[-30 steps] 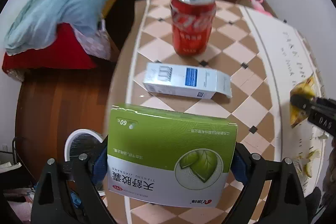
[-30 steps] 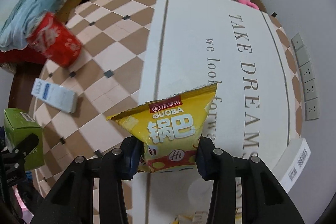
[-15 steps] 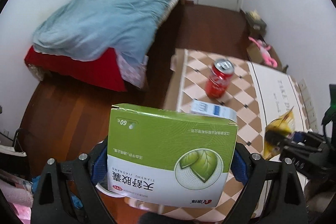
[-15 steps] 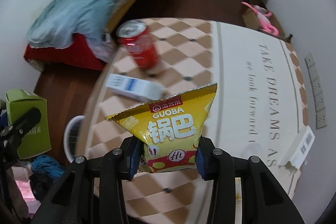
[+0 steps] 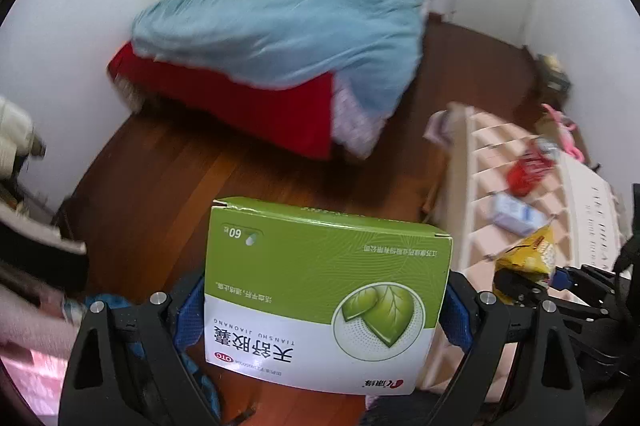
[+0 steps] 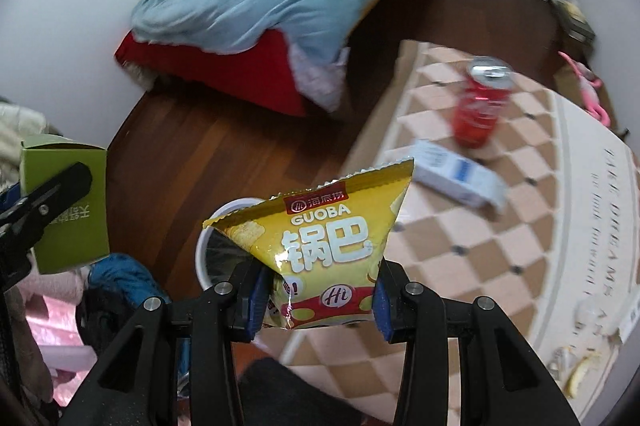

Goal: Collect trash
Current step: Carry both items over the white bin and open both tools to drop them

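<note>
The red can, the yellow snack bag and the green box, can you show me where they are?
red can (image 6: 482,104), right wrist view, on its red side.
yellow snack bag (image 6: 328,238), right wrist view, on its printed front.
green box (image 5: 320,290), left wrist view, on its front face.

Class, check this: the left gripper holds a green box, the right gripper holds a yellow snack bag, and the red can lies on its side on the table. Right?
Not quite. The right wrist view shows the red can standing upright on the table. The left gripper does hold the green box, and the right gripper the yellow snack bag.
</note>
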Demonstrator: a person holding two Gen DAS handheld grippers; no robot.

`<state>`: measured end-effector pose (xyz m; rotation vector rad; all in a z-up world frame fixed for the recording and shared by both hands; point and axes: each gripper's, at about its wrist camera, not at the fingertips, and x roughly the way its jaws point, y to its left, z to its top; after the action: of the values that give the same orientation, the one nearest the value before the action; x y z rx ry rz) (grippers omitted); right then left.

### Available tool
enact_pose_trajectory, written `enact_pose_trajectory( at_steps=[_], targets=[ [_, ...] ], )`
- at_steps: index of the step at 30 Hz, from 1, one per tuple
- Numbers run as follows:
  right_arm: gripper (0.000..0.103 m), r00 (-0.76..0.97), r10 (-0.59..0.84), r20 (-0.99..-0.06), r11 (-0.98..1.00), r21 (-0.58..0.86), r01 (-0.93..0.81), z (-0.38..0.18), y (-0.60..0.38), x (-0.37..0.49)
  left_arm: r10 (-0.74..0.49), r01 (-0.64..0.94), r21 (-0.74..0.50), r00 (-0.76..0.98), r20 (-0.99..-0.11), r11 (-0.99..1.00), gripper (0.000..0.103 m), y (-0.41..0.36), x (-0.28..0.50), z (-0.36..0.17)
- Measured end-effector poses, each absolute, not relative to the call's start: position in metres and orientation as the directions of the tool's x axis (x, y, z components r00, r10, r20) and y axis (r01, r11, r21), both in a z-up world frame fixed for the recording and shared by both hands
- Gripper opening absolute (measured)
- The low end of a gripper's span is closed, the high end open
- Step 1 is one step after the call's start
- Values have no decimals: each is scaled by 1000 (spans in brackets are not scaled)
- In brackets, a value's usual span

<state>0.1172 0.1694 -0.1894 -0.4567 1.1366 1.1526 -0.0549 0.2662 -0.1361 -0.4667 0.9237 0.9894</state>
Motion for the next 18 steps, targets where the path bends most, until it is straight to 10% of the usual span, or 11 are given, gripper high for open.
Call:
enact_pose_trajectory(
  at_steps=[18],
  targets=[
    [45,-171,237,-956,347,247,-905,-323,284,39,111,-936,-170,212,-971,307,97,386,-128,-294]
  ],
)
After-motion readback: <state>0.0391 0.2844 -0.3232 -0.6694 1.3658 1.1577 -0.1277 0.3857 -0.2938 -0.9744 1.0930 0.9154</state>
